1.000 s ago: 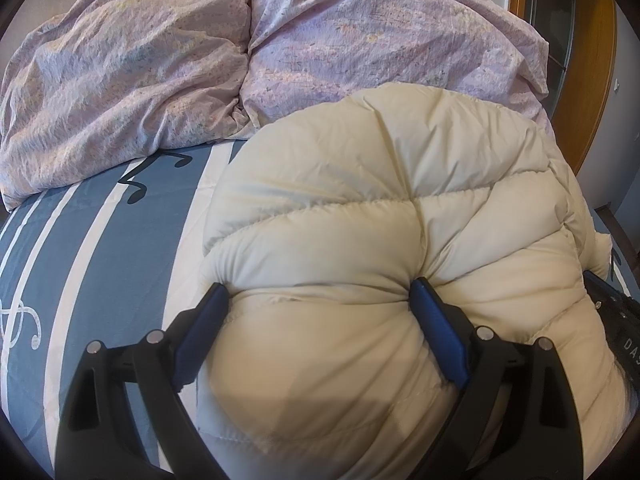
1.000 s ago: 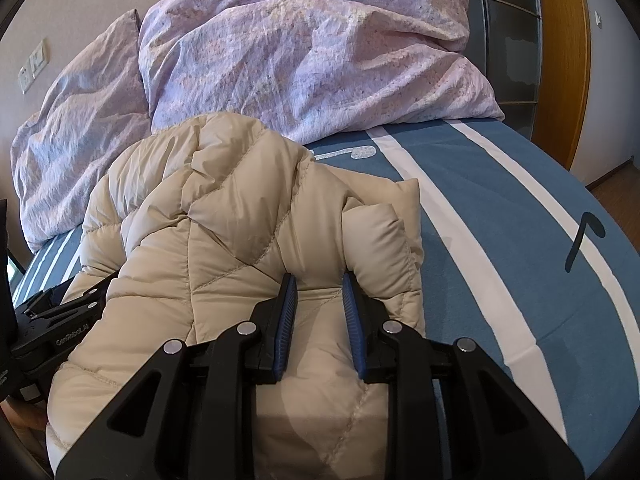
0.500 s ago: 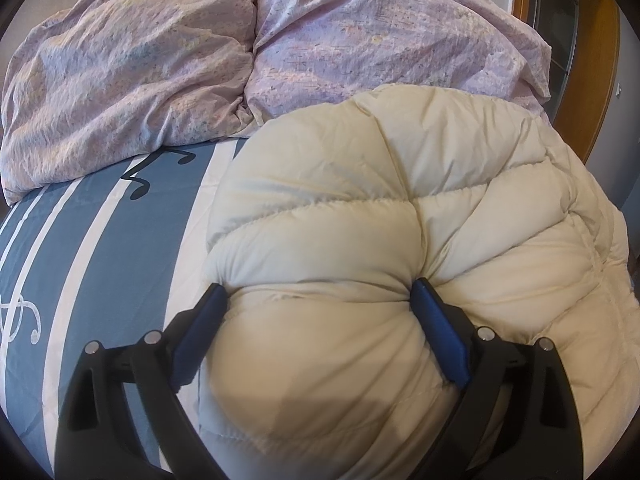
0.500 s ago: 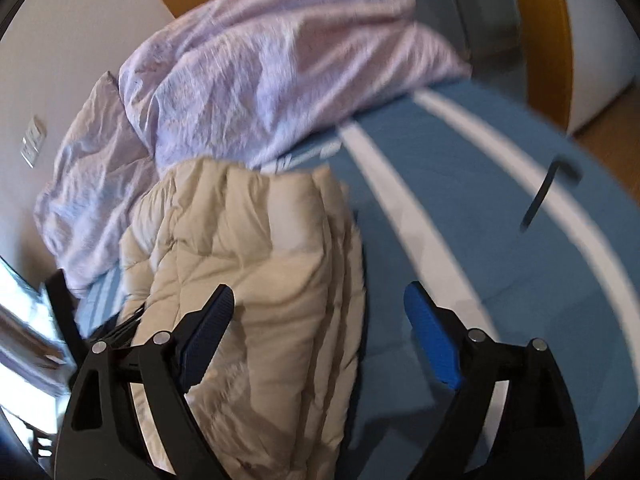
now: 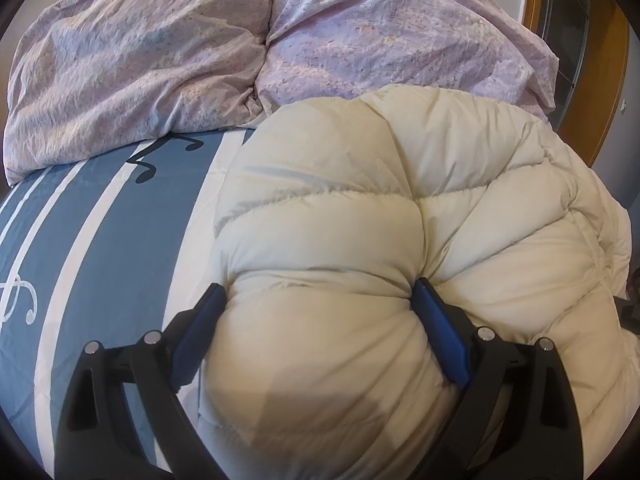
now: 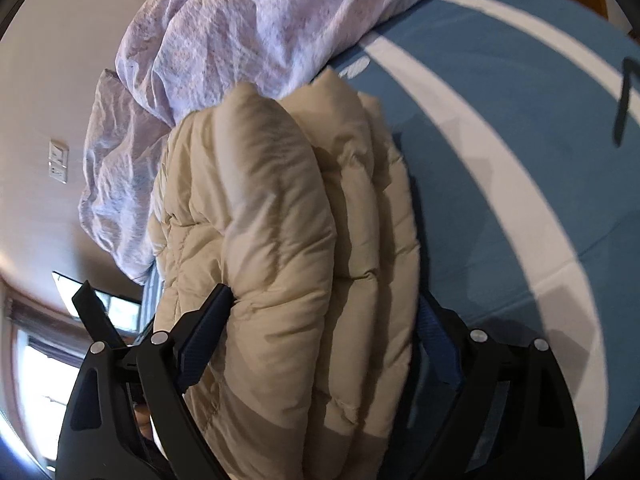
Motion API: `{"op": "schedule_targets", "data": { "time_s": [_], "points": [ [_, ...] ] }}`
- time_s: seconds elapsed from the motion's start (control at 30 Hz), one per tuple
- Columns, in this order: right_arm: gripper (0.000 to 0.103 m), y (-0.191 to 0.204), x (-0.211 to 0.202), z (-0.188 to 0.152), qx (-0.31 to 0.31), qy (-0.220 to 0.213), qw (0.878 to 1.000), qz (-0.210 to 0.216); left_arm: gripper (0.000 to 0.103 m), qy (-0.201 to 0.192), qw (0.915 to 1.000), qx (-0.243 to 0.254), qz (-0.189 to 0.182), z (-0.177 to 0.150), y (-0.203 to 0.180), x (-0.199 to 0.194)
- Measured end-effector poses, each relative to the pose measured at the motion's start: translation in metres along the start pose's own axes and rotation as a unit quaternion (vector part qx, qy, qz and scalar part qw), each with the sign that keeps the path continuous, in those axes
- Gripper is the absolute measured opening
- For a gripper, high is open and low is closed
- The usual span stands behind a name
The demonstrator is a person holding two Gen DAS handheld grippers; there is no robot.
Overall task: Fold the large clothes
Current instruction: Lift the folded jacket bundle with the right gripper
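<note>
My left gripper (image 5: 316, 320) clamps the cream down jacket (image 5: 400, 240) folded on the striped bedsheet (image 5: 100, 240). Right gripper (image 6: 326, 328) stands wide, gripping nothing. Risk as I judge it: puffy layers springing apart unpinned.

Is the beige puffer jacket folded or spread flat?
Folded: the puffer jacket shows several stacked padded layers side by side on the bed sheet.

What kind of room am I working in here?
Most likely a bedroom: the puffer jacket lies on a bed with a blue striped sheet, a crumpled lilac duvet is bunched at its head, and a wooden door frame stands behind.
</note>
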State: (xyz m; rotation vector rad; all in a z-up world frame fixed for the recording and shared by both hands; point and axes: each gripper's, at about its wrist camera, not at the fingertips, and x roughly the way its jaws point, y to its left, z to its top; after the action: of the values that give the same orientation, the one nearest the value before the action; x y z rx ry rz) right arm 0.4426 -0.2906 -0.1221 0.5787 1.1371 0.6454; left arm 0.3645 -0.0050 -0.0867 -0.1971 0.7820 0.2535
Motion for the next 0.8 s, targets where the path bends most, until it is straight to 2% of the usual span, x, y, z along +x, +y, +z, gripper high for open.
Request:
{"op": "schedule_targets", "data": {
  "time_s": [0.17,0.23,0.4,0.5,0.53,0.6,0.8],
  "points": [
    [0.090,0.000,0.007,0.001,0.002,0.010,0.999,0.033,0.093,0.001,0.9999,-0.012,-0.008,-0.001,0.004,0.000],
    [0.086,0.002,0.011,0.001,0.000,0.015,0.999,0.040,0.093,0.001,0.9998,-0.019,-0.011,-0.001,0.006,-0.001],
    [0.050,0.000,0.018,-0.001,0.016,0.019,0.997,0.071,0.093,-0.002,0.9992,-0.036,-0.020,-0.003,0.015,-0.007],
    [0.036,-0.001,0.014,0.000,0.022,0.014,0.997,0.079,0.093,0.002,0.9968,-0.056,-0.056,-0.005,0.029,-0.014],
    [0.035,-0.002,0.013,0.000,0.023,0.013,0.996,0.080,0.093,0.005,0.9943,-0.068,-0.081,-0.006,0.039,-0.017],
    [0.031,-0.003,0.012,0.001,0.025,0.012,0.996,0.081,0.093,0.007,0.9910,-0.083,-0.104,-0.006,0.052,-0.022],
    [0.028,-0.003,0.014,0.004,0.034,0.003,0.996,0.077,0.092,0.025,0.9871,-0.080,-0.136,0.000,0.073,-0.035]
  ]
}}
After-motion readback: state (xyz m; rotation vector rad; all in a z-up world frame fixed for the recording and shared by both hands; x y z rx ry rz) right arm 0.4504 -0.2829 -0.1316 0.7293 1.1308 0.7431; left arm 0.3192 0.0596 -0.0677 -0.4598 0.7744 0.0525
